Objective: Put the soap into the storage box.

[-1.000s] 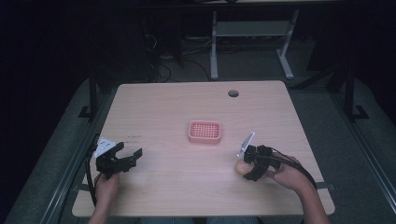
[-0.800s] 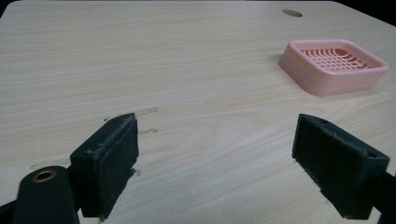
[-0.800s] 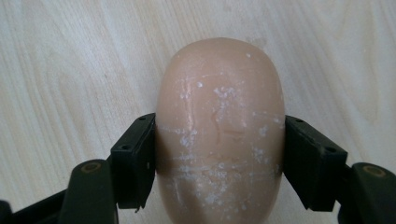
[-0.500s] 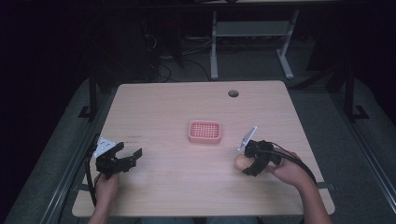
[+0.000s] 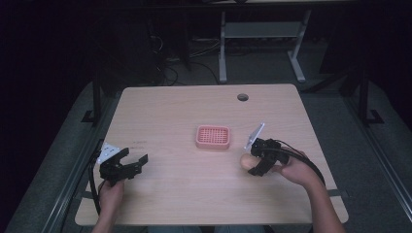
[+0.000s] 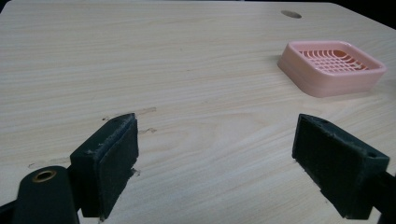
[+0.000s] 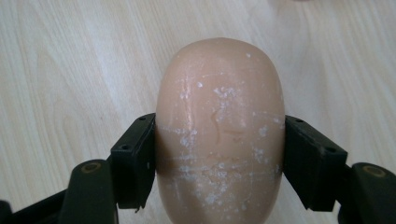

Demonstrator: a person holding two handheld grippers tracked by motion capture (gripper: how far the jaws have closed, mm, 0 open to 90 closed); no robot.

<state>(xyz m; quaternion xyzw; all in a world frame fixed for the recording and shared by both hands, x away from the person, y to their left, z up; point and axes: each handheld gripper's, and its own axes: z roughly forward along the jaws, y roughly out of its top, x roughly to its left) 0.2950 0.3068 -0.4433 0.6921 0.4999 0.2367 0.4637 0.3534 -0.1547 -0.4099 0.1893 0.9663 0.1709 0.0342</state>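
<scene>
Between my right gripper's (image 5: 253, 164) jaws sits a peach-coloured soap bar (image 7: 219, 130), clamped on both flanks, its surface scuffed white. It hangs low over the table (image 5: 180, 111), just right of and nearer me than the pink soap dish (image 5: 213, 137). My left gripper (image 5: 130, 165) rests spread wide, holding nothing, well apart from the dish.

Waxy, scuffed soap bar (image 7: 219, 130); glossy pink plastic dish (image 6: 332, 66); matt wood-grain table (image 6: 187, 70).
</scene>
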